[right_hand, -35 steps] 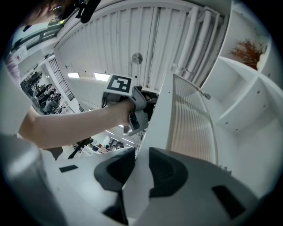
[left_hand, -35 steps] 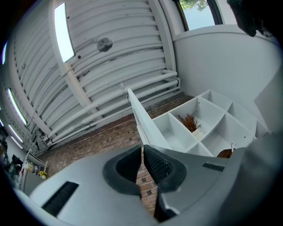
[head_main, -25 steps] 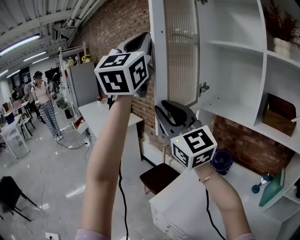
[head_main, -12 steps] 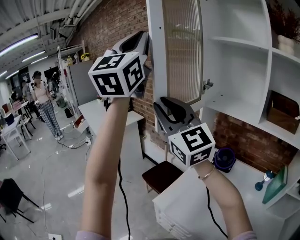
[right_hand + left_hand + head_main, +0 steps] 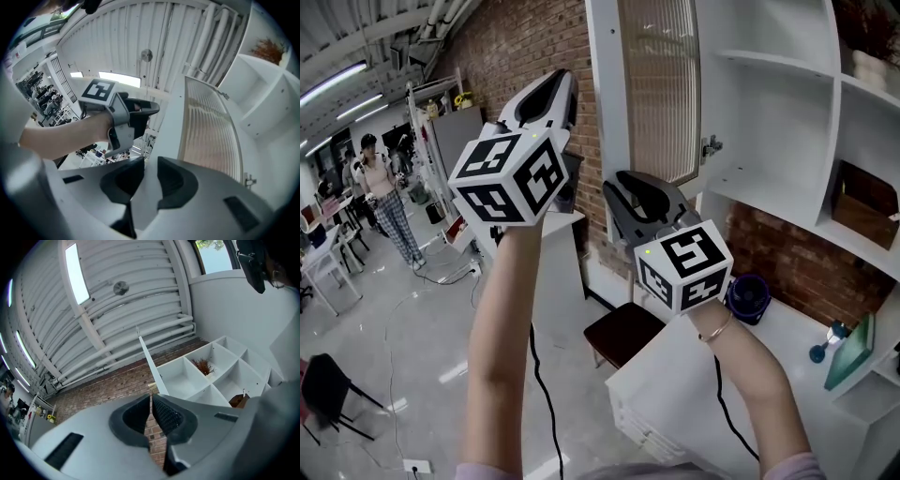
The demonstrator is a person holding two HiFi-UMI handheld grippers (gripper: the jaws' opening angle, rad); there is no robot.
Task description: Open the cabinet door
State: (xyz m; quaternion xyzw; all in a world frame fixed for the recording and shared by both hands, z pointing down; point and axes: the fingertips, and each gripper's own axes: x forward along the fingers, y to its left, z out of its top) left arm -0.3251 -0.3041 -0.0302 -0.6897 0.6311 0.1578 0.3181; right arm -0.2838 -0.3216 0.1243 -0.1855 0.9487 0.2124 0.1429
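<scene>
The cabinet door, ribbed glass in a white frame, stands swung open from the white shelf unit. My right gripper sits at the door's lower outer corner. In the right gripper view the white frame runs down between the jaws of that gripper, which are closing onto it with the pads against its edge. My left gripper hangs to the left of the door, shut and empty. In the left gripper view the door's edge rises just above that gripper's closed tips.
Inside the shelves are a brown box and a white vase with dried stems. Below are a white drawer unit, a small purple fan and a dark stool. A person stands far off at the left.
The left gripper has dropped down and to the left, away from the door's frame. The right gripper stays at the door's lower corner.
</scene>
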